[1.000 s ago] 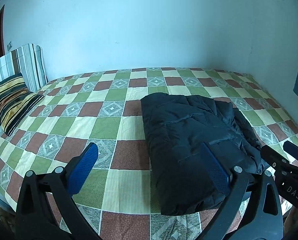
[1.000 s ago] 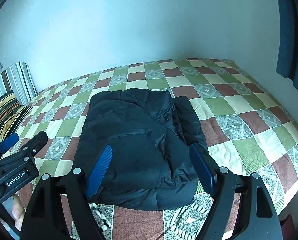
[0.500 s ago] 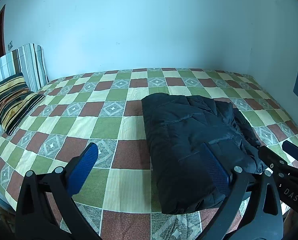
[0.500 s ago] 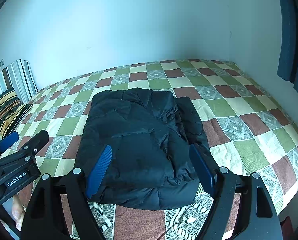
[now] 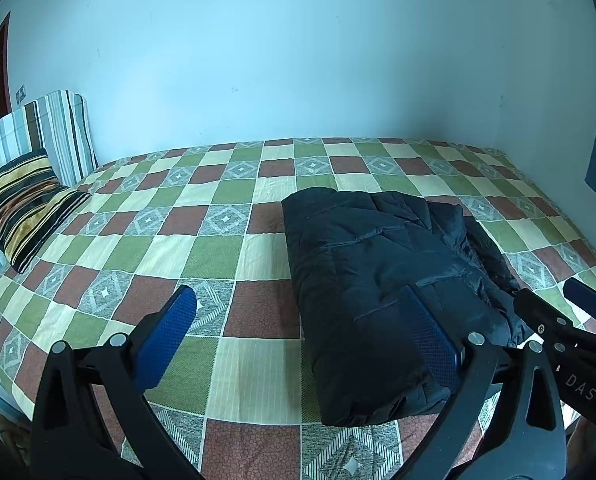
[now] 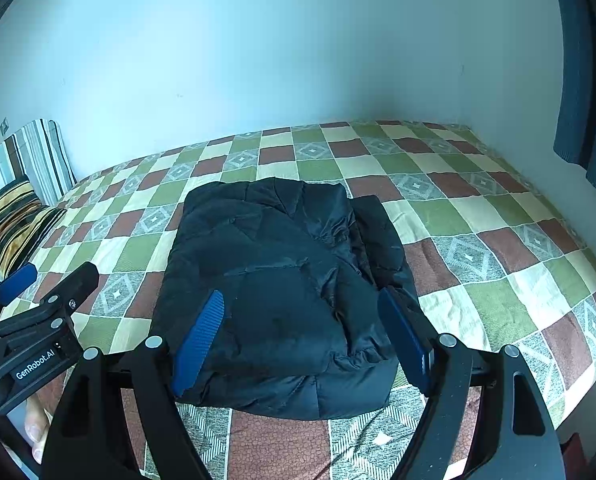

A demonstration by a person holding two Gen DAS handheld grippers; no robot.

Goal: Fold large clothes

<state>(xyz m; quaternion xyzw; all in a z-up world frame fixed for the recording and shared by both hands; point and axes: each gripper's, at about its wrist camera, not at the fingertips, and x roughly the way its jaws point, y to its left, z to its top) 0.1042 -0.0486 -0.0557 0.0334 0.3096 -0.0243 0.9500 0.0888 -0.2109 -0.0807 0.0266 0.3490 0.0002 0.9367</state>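
Note:
A black padded jacket (image 5: 378,276) (image 6: 282,280) lies folded into a thick rectangle on the checked bedspread (image 5: 170,248) (image 6: 478,240), near the bed's front edge. My left gripper (image 5: 298,336) hovers above the bed's front, open, its right finger over the jacket's left part and its left finger over bare bedspread. My right gripper (image 6: 310,336) hangs open above the jacket's near end, nothing between its blue pads (image 6: 200,336). Each gripper shows in the other's view, the right gripper (image 5: 566,320) at the right edge and the left gripper (image 6: 38,296) at the left edge.
Striped pillows (image 5: 26,200) (image 6: 10,220) lean at the bed's left end. A pale wall backs the bed. A dark blue curtain (image 6: 582,64) hangs at the right. A person's finger (image 6: 34,428) shows at the lower left in the right wrist view.

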